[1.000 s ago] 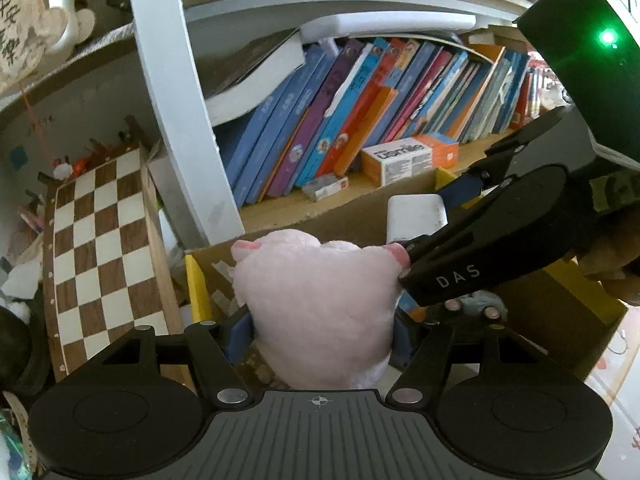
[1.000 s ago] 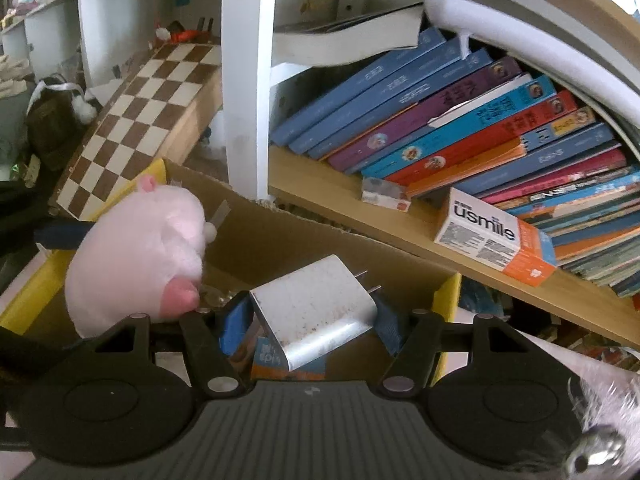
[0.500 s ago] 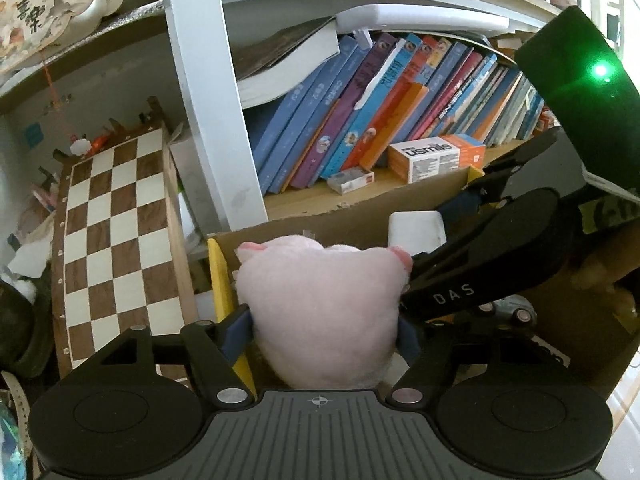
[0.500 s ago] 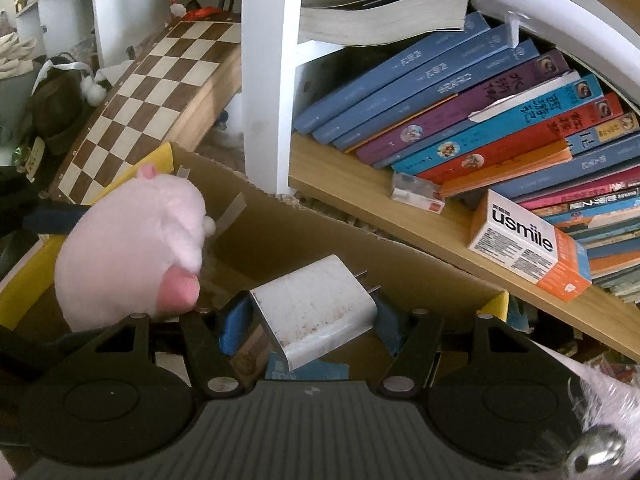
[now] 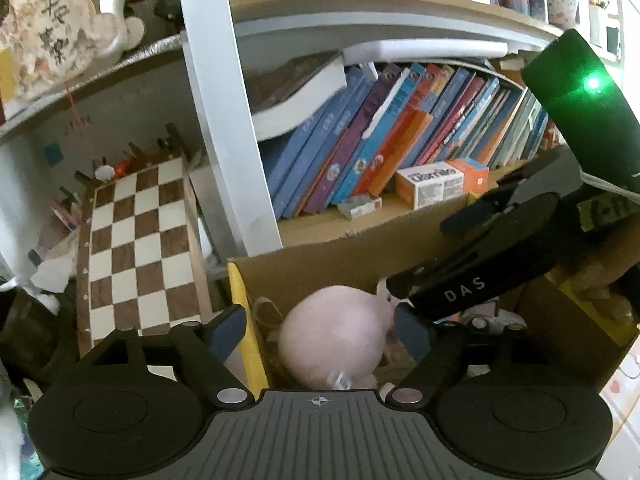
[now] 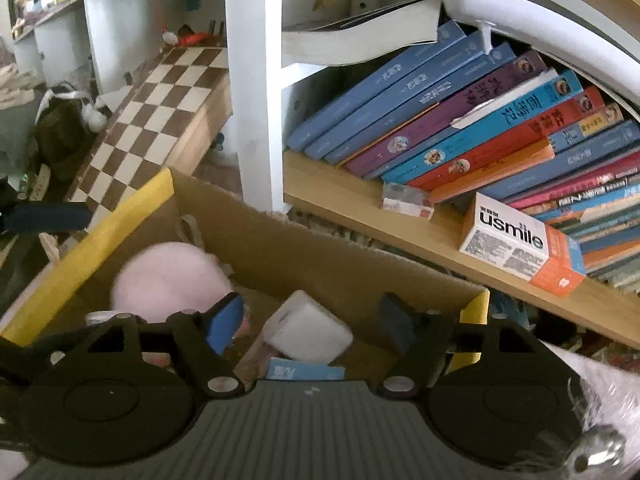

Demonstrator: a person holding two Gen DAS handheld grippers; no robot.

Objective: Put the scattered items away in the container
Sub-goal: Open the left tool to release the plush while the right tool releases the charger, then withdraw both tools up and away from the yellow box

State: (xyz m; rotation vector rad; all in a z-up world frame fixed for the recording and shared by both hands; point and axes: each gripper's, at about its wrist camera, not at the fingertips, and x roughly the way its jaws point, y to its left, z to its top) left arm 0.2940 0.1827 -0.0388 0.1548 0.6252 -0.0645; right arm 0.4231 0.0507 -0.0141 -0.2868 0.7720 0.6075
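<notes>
A pink plush toy (image 5: 334, 336) lies loose inside the cardboard box (image 5: 320, 268). My left gripper (image 5: 320, 330) hangs over it with its jaws opening, and neither pad touches the toy. In the right wrist view a white charger (image 6: 308, 328) rests in the same cardboard box (image 6: 320, 264), below my right gripper (image 6: 310, 320). Its jaws are opening too, clear of the charger on both sides. The plush (image 6: 168, 280) lies to the charger's left. One black finger (image 5: 472, 280) of the right gripper crosses the left wrist view.
Behind the box a bookshelf (image 6: 360, 208) holds slanted books (image 6: 460, 128), a usmile carton (image 6: 516, 244) and a small packet (image 6: 406, 200). A white upright post (image 5: 228, 140) rises by the box's far corner. A chessboard (image 5: 136, 240) leans at the left. The box has yellow flaps (image 6: 120, 216).
Both grippers have opened. The plush has dropped out of the left gripper into the box, and the charger has dropped out of the right gripper beside it.
</notes>
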